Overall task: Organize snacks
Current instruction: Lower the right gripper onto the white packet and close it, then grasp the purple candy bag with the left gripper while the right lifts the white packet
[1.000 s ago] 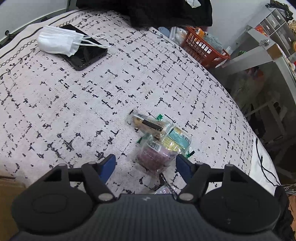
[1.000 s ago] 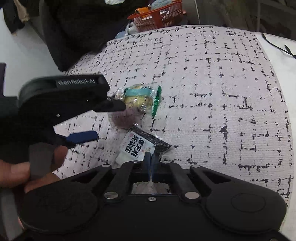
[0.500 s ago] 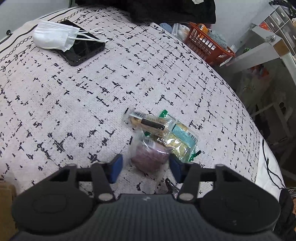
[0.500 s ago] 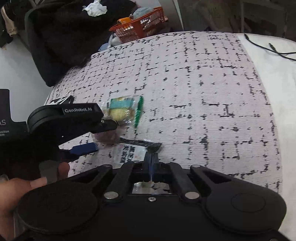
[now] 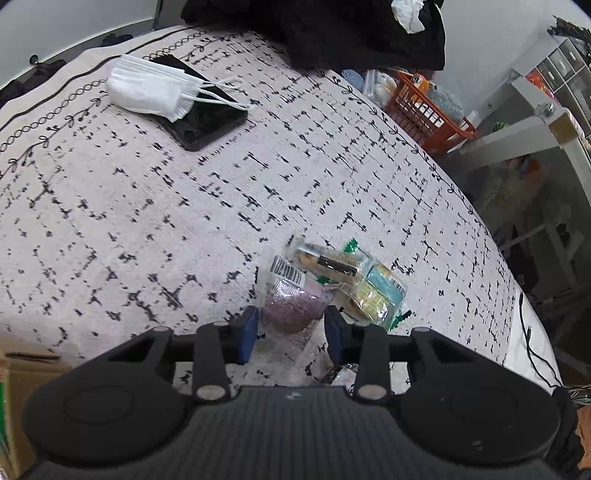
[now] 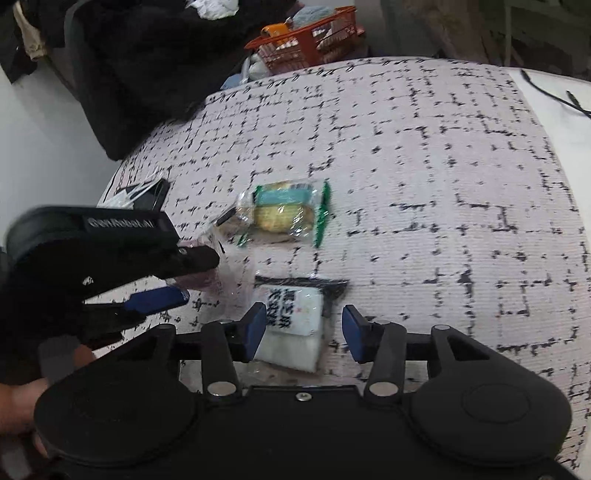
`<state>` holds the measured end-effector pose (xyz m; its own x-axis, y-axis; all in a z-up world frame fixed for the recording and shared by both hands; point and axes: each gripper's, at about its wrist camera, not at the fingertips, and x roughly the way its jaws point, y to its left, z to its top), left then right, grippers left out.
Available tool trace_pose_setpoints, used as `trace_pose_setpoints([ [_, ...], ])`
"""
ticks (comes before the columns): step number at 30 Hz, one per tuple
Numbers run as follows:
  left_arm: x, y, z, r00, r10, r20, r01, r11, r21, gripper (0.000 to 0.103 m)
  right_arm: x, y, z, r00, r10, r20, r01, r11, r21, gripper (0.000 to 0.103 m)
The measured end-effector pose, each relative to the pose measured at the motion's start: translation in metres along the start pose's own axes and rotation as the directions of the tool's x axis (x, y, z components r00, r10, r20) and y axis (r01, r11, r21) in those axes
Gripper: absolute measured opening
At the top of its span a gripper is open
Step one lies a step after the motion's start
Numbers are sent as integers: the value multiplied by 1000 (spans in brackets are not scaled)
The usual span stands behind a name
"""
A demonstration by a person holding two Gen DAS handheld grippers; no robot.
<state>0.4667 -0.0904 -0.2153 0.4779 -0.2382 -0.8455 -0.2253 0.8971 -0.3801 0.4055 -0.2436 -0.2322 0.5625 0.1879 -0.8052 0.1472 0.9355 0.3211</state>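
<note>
My left gripper [image 5: 291, 330] is closing, and its blue pads [image 5: 248, 332] press on a purple snack [image 5: 291, 308] in clear wrap, barcode end up. In the right wrist view the same left gripper [image 6: 199, 275] comes in from the left with that snack [image 6: 201, 280] between its fingers. Beyond it lie a brown bar pack [image 5: 325, 260] and a yellow-and-teal pack [image 5: 373, 295] [image 6: 284, 212]. My right gripper [image 6: 304, 330] is opening; a white packet with black print [image 6: 293, 314] lies on the patterned cloth [image 6: 443, 221] between its pads, which do not press on it.
A black phone [image 5: 214, 122] with a white face mask [image 5: 147, 88] on it lies at the far left. An orange basket [image 5: 428, 114] and dark clothing [image 5: 332, 29] sit beyond the far edge. A cardboard box [image 5: 14, 398] is at the near left; a cable [image 5: 532, 350] runs at the right.
The left jaws narrowed from wide apart onto the purple snack. The right jaws, shut on the white packet before, have spread and let it go onto the cloth.
</note>
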Motion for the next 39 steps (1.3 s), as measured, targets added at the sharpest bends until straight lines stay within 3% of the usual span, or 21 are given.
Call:
trace_pose_setpoints([
  [9, -19, 7, 1, 1000, 2, -13, -1, 1000, 13, 37, 13, 21, -2, 998, -60, -7, 60, 997, -52, 64],
  [11, -23, 9, 1, 1000, 4, -9, -4, 1000, 17, 37, 16, 28, -4, 996, -85, -8, 84, 992, -92, 64],
  [14, -30, 12, 0, 1000, 1, -8, -1, 1000, 14, 36, 17, 33, -7, 993, -119, -15, 116, 984, -138, 53],
  [20, -50, 18, -9, 1000, 0, 9, 0, 1000, 9, 32, 6, 35, -11, 996, -83, -38, 77, 986, -150, 48],
  [39, -141, 32, -52, 995, 3, 103, -2, 1000, -13, 30, -82, 50, -31, 997, 50, 53, -38, 978, -205, 47],
])
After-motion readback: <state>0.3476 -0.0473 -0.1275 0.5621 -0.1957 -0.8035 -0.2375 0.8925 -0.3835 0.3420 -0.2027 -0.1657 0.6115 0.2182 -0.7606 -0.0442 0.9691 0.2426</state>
